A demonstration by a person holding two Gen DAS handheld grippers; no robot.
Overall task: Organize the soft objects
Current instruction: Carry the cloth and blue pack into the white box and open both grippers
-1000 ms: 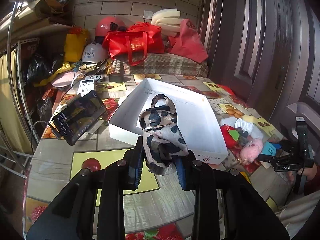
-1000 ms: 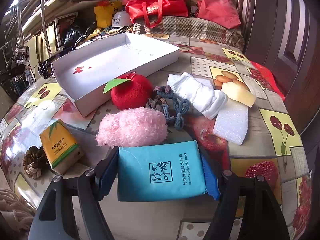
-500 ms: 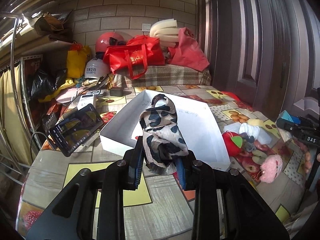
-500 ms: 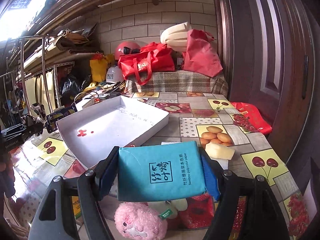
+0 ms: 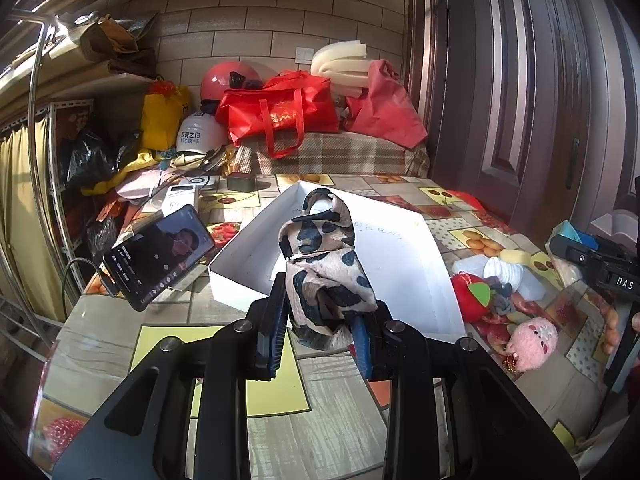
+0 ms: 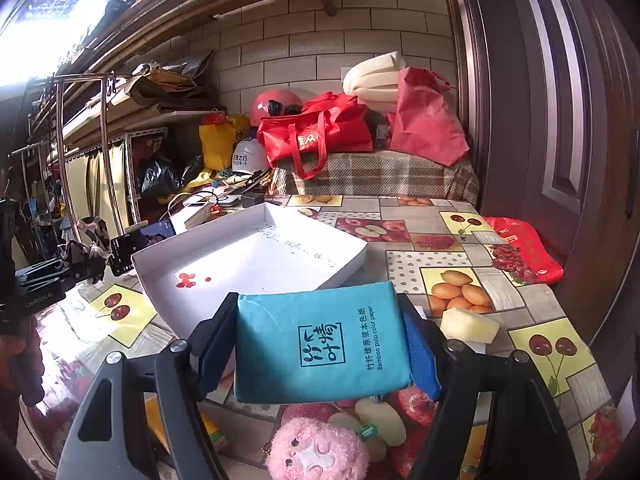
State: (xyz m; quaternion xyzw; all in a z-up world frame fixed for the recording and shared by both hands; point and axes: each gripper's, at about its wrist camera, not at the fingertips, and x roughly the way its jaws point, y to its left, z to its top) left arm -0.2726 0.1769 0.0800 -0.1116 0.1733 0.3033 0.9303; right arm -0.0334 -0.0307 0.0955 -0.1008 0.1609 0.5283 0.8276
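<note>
My left gripper (image 5: 320, 332) is shut on a leopard-print cloth (image 5: 324, 264) and holds it above the table in front of the empty white box (image 5: 404, 248). My right gripper (image 6: 320, 352) is shut on a teal tissue pack (image 6: 320, 344), held above the table at the near edge of the white box (image 6: 256, 256). A pink plush toy (image 5: 532, 340) (image 6: 316, 452), a red plush apple (image 5: 472, 296), a white rolled cloth (image 5: 504, 272) and a yellow sponge (image 6: 468, 324) lie on the table to the right of the box.
A phone (image 5: 160, 252) leans on a stand left of the box. Red bags (image 5: 280, 116), helmets (image 5: 228, 80) and foam (image 5: 340, 64) pile at the table's far end. A dark door (image 5: 540, 80) stands to the right. A yellow tissue pack (image 6: 208, 428) lies low left.
My right gripper lifted the teal tissue pack off the table and carried it up and toward the box. My left gripper rose a little with the cloth still held.
</note>
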